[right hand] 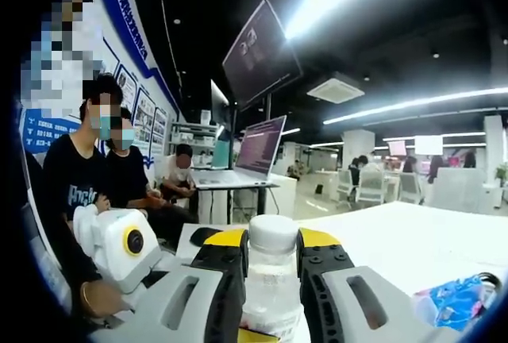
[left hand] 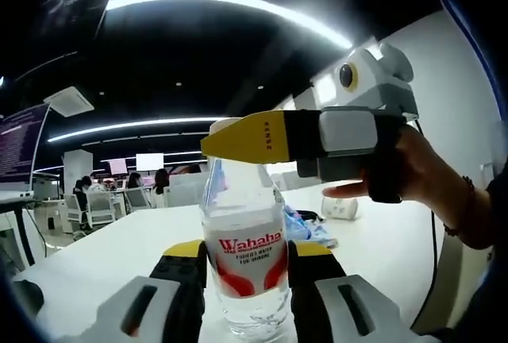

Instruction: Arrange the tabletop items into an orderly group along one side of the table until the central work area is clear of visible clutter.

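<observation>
Two grippers' fingers clamp one water bottle (left hand: 246,256) on a white table (left hand: 143,240): left gripper (left hand: 246,257) at its label, right gripper (right hand: 271,249) at its cap.

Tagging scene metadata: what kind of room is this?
Probably an open-plan office or lab: long ceiling strip lights, people at desks with office chairs, a laptop on a stand, a wall screen, white table.

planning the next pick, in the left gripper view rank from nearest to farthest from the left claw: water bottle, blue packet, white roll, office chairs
1. Water bottle: between the left claw's jaws.
2. Blue packet: just behind the bottle, to its right on the table.
3. White roll: farther back right, near the table's far edge.
4. Office chairs: beyond the table, far left.
</observation>
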Demonstrator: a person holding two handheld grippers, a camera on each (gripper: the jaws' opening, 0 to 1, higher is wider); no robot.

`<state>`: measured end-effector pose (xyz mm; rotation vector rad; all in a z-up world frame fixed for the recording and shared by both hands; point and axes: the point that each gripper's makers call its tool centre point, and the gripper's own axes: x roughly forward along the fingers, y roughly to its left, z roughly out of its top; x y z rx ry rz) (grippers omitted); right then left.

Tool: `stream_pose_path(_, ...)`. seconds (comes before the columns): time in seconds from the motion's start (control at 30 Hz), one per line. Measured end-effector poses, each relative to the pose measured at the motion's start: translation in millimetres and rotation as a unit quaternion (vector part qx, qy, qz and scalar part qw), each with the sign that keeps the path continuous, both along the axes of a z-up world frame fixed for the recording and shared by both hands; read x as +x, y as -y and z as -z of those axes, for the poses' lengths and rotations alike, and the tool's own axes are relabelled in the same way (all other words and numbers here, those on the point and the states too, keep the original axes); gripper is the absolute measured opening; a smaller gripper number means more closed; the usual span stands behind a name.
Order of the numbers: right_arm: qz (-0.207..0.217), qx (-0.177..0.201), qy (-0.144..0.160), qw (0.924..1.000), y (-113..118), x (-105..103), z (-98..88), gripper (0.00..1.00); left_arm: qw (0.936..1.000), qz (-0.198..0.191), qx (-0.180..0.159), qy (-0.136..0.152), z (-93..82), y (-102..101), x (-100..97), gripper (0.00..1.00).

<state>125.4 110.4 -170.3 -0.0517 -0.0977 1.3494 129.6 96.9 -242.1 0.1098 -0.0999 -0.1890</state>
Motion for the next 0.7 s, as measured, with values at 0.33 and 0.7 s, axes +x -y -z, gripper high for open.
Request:
stream_pose_path(0.33, 0.0, 0.006, -0.007, 1.0, -0.4, 1.0, -0.3, 0.21, 1.0, -0.003, -0.006, 0.001, 0.0, -0.4, 0.1, 0.38)
stream_pose_path(0.7, 0.003, 0.005, -0.014, 0.9999, 0.9, 0.8, -0.3, 0.2, 1.0, -0.004, -0.002, -0.003, 0.1, 0.8, -0.7, 0.38)
